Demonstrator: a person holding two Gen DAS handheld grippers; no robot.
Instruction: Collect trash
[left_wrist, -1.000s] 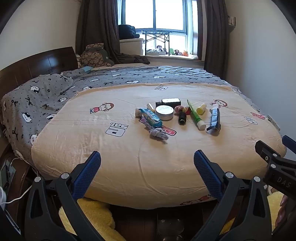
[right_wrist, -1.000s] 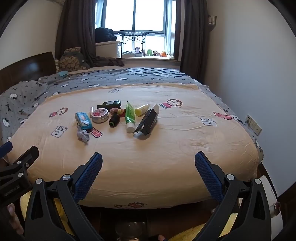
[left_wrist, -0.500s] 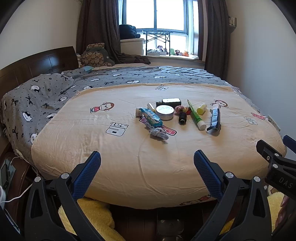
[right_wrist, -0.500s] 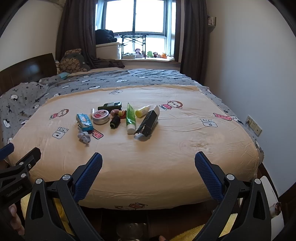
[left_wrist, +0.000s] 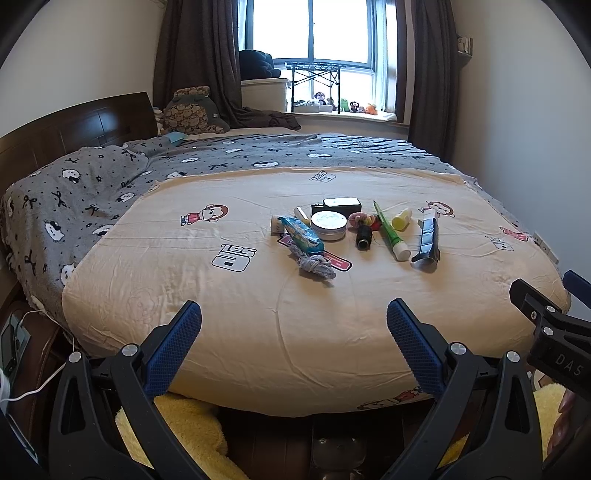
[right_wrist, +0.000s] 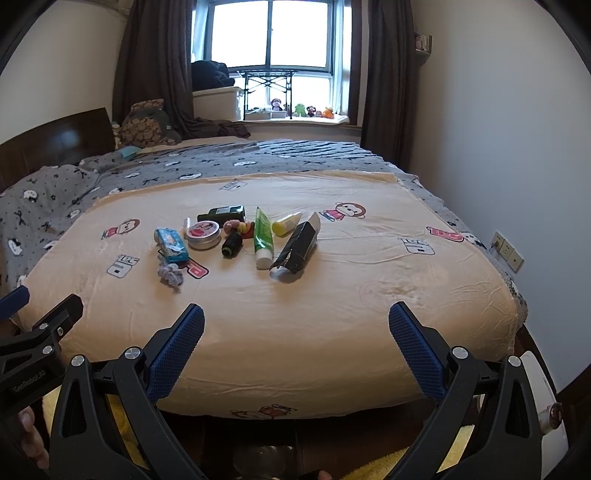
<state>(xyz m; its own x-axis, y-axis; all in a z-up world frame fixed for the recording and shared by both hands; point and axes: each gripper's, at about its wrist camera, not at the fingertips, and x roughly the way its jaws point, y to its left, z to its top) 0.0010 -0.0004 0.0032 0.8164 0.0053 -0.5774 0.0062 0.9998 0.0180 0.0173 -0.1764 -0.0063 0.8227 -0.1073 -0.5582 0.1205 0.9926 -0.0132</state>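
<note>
Left gripper (left_wrist: 293, 334) fingers spread wide, nothing held, touching nothing. Right gripper (right_wrist: 295, 334) same: wide, empty. Both hover at bed (right_wrist: 332, 325) edge, well short of item cluster.

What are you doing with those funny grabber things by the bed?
A person holds a grabber in each hand at the foot of the bed, getting ready to collect trash. The left gripper and the right gripper are both open and hold nothing. A small heap of things lies in the middle of the bed, like a green tube, a round tin and a blue packet. Nothing has been picked up yet.
</note>
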